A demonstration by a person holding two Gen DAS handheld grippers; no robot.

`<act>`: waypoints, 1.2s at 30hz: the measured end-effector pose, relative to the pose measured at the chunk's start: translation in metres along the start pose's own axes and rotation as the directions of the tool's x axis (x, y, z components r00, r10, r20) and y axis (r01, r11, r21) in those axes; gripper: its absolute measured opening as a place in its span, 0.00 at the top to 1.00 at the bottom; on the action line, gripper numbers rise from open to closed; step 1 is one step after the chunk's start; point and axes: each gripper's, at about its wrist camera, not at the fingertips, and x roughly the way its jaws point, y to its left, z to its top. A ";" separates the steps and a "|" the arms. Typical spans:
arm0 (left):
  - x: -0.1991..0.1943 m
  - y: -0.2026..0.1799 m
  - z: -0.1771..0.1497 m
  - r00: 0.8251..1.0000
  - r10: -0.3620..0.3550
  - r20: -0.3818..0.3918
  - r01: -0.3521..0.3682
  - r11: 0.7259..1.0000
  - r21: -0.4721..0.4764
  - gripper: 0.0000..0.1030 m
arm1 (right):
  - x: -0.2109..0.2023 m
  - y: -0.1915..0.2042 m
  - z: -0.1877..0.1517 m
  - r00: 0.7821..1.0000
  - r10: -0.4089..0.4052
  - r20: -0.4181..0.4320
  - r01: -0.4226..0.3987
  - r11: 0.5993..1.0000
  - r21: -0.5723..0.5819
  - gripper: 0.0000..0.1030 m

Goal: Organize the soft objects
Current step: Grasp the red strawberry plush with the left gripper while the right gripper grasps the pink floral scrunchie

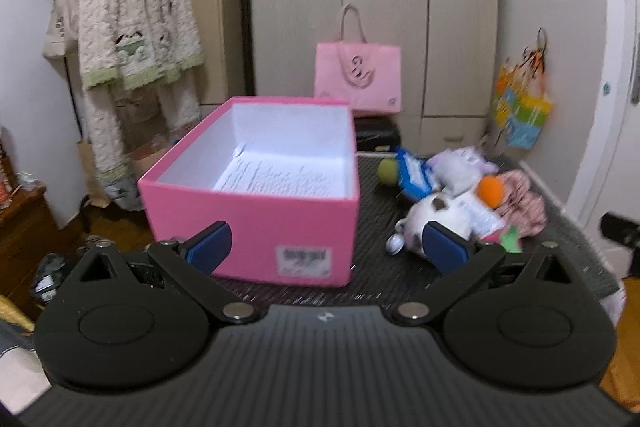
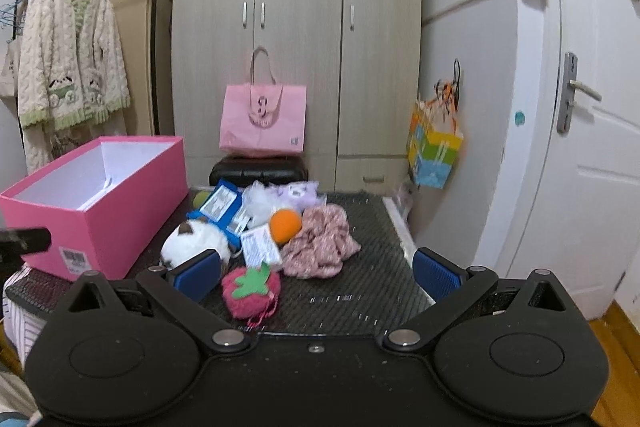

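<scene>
An open pink box (image 1: 256, 223) with a white inside and paper at its bottom stands on a dark mat (image 1: 376, 211); it also shows at the left of the right wrist view (image 2: 116, 211). A heap of soft things lies to its right: a white plush (image 2: 196, 241), a red strawberry plush (image 2: 250, 289), an orange ball (image 2: 285, 223), a pink floral cloth (image 2: 322, 243), a blue pouch (image 2: 220, 207) and a pale purple plush (image 2: 296, 195). My left gripper (image 1: 328, 247) is open and empty before the box. My right gripper (image 2: 316, 273) is open and empty before the heap.
A beige wardrobe (image 2: 296, 27) stands behind, with a pink tote bag (image 2: 264, 119) on a black stool (image 2: 258, 171). A clothes rack with a fluffy robe (image 1: 136, 27) is at the left. A white door (image 2: 580, 107) and a colourful hanging bag (image 2: 434, 151) are at the right.
</scene>
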 end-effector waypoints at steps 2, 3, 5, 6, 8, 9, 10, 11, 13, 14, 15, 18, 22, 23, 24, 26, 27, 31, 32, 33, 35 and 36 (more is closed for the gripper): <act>0.003 -0.004 0.004 1.000 -0.015 0.011 0.014 1.000 0.006 0.00 | 0.006 -0.004 -0.001 0.999 0.031 0.012 -0.031 1.000 0.006 0.00; 0.006 -0.006 0.006 1.000 -0.022 0.015 0.022 1.000 0.013 0.00 | 0.010 -0.007 -0.001 0.999 0.049 0.011 -0.049 0.999 0.009 0.00; 0.014 -0.014 0.008 0.999 -0.042 0.016 0.042 0.999 0.032 0.00 | 0.019 -0.012 -0.002 0.996 0.085 0.005 -0.085 0.996 0.021 0.00; 0.018 -0.017 0.008 0.998 -0.056 0.013 0.056 0.998 0.037 0.00 | 0.024 -0.014 -0.003 0.994 0.106 0.005 -0.106 0.994 0.026 0.00; 0.029 -0.025 0.006 0.995 -0.095 -0.006 0.095 0.995 0.041 0.00 | 0.034 -0.020 -0.003 0.990 0.144 -0.003 -0.144 0.989 0.030 0.00; 0.034 -0.028 0.006 0.993 -0.115 -0.015 0.115 0.993 0.040 0.00 | 0.037 -0.022 -0.004 0.988 0.155 -0.007 -0.154 0.987 0.035 0.00; 0.039 -0.031 0.005 0.991 -0.133 -0.026 0.134 0.990 0.042 0.01 | 0.041 -0.025 -0.004 0.987 0.163 -0.009 -0.162 0.986 0.039 0.00; 0.045 -0.037 0.003 0.987 -0.157 -0.036 0.159 0.986 0.050 0.01 | 0.045 -0.027 -0.004 0.986 0.169 -0.012 -0.168 0.985 0.041 0.00; 0.055 -0.048 -0.001 0.982 -0.186 -0.045 0.189 0.979 0.077 0.03 | 0.052 -0.030 -0.003 0.985 0.174 -0.017 -0.173 0.984 0.033 0.00; 0.061 -0.055 -0.004 0.980 -0.190 -0.050 0.194 0.976 0.096 0.03 | 0.057 -0.031 -0.003 0.984 0.176 -0.016 -0.176 0.984 0.022 0.00; 0.065 -0.061 -0.007 0.980 -0.194 -0.048 0.199 0.974 0.109 0.03 | 0.062 -0.032 -0.004 0.982 0.186 -0.015 -0.186 0.982 0.010 0.00; 0.081 -0.074 -0.016 0.968 -0.240 -0.068 0.246 0.964 0.103 0.04 | 0.086 -0.038 -0.009 0.977 0.209 -0.048 -0.208 0.978 0.015 0.00; 0.103 -0.090 -0.027 0.948 -0.303 -0.096 0.312 0.945 0.100 0.10 | 0.113 -0.052 -0.014 0.963 0.257 -0.084 -0.252 0.966 0.062 0.01; 0.108 -0.096 -0.030 0.944 -0.314 -0.101 0.325 0.940 0.109 0.12 | 0.118 -0.054 -0.015 0.960 0.264 -0.092 -0.259 0.964 0.061 0.02; 0.111 -0.100 -0.032 0.939 -0.327 -0.105 0.338 0.934 0.118 0.13 | 0.124 -0.055 -0.016 0.958 0.270 -0.102 -0.265 0.963 0.058 0.04; 0.114 -0.111 -0.036 0.926 -0.358 -0.119 0.372 0.919 0.132 0.15 | 0.135 -0.057 -0.016 0.950 0.284 -0.127 -0.279 0.959 0.053 0.04; 0.115 -0.114 -0.038 0.921 -0.370 -0.125 0.385 0.913 0.137 0.16 | 0.139 -0.058 -0.015 0.947 0.290 -0.137 -0.285 0.957 0.054 0.04; 0.120 -0.128 -0.047 0.920 -0.383 -0.083 0.392 0.902 0.182 0.28 | 0.157 -0.064 -0.010 0.929 0.324 -0.177 -0.322 0.946 0.039 0.07; 0.122 -0.132 -0.049 0.919 -0.388 -0.079 0.395 0.896 0.201 0.28 | 0.162 -0.065 -0.008 0.922 0.335 -0.193 -0.336 0.941 0.028 0.08; 0.121 -0.136 -0.050 0.916 -0.393 -0.082 0.402 0.891 0.210 0.30 | 0.165 -0.066 -0.006 0.913 0.350 -0.210 -0.355 0.935 0.013 0.08; 0.123 -0.141 -0.049 0.905 -0.412 -0.104 0.425 0.882 0.202 0.32 | 0.172 -0.066 -0.002 0.897 0.369 -0.243 -0.388 0.921 -0.037 0.09; 0.124 -0.142 -0.049 0.900 -0.422 -0.110 0.436 0.879 0.194 0.32 | 0.174 -0.065 0.000 0.894 0.367 -0.258 -0.396 0.916 -0.069 0.09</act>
